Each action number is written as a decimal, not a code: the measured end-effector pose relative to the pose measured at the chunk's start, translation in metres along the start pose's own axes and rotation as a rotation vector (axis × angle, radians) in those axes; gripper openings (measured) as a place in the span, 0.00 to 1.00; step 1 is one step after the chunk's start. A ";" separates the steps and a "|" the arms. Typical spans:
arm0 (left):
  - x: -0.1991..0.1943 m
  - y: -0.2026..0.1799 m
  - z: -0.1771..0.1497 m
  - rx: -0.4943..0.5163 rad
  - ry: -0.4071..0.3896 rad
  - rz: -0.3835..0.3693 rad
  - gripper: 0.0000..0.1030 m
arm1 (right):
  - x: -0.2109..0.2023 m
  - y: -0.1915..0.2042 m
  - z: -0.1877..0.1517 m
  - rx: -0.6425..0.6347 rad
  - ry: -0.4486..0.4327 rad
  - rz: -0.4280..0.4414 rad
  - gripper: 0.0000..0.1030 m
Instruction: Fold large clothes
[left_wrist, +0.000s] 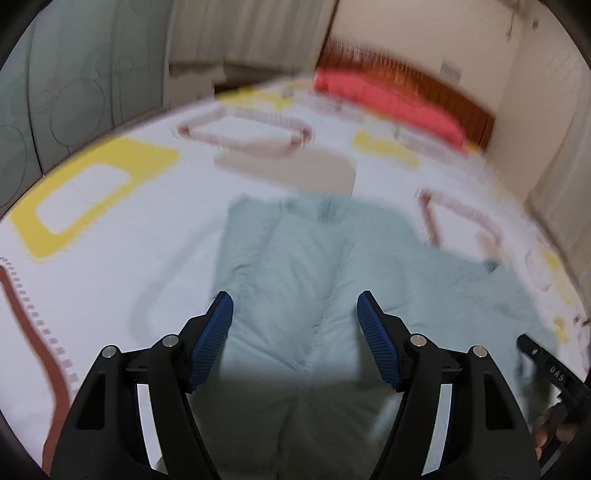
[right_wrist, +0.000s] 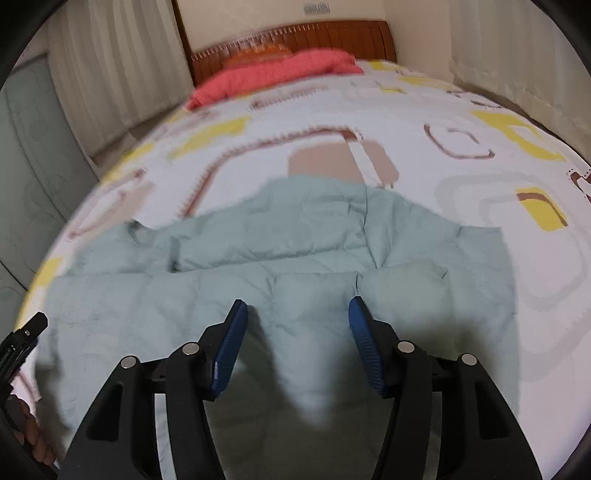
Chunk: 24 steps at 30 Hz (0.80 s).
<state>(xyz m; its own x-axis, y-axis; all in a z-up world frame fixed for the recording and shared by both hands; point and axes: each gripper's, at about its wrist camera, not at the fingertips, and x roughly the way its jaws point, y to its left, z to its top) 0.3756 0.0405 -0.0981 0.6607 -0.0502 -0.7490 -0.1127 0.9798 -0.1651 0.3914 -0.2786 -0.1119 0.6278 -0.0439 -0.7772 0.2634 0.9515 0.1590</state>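
A pale green puffer jacket (left_wrist: 295, 266) lies spread on the bed, and it also shows in the right wrist view (right_wrist: 280, 258). My left gripper (left_wrist: 295, 314) is open above the jacket, its blue pads wide apart and empty. My right gripper (right_wrist: 297, 325) is also open above the jacket's near part, with nothing between its blue pads. The other gripper's black tip shows at the right edge of the left wrist view (left_wrist: 546, 365) and at the left edge of the right wrist view (right_wrist: 26, 339). Both views are motion-blurred.
The bed cover (right_wrist: 461, 110) is white with yellow, brown and beige shapes. A red pillow (right_wrist: 280, 70) lies by the wooden headboard (right_wrist: 332, 31). Curtains (right_wrist: 122, 62) and a grey-green wardrobe (left_wrist: 74, 92) stand beside the bed.
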 end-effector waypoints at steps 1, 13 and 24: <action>0.013 -0.003 -0.002 0.025 0.046 0.015 0.68 | 0.012 0.000 -0.002 -0.004 0.045 0.003 0.59; -0.009 -0.014 -0.035 0.049 -0.005 -0.016 0.68 | -0.007 0.034 -0.037 -0.097 0.013 0.054 0.60; -0.012 0.007 -0.042 -0.006 -0.015 -0.021 0.69 | -0.018 0.008 -0.050 -0.061 -0.001 0.019 0.61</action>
<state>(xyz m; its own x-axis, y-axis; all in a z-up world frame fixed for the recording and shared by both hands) 0.3363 0.0394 -0.1173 0.6742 -0.0676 -0.7354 -0.1032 0.9774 -0.1844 0.3461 -0.2547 -0.1272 0.6330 -0.0261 -0.7737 0.2067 0.9688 0.1365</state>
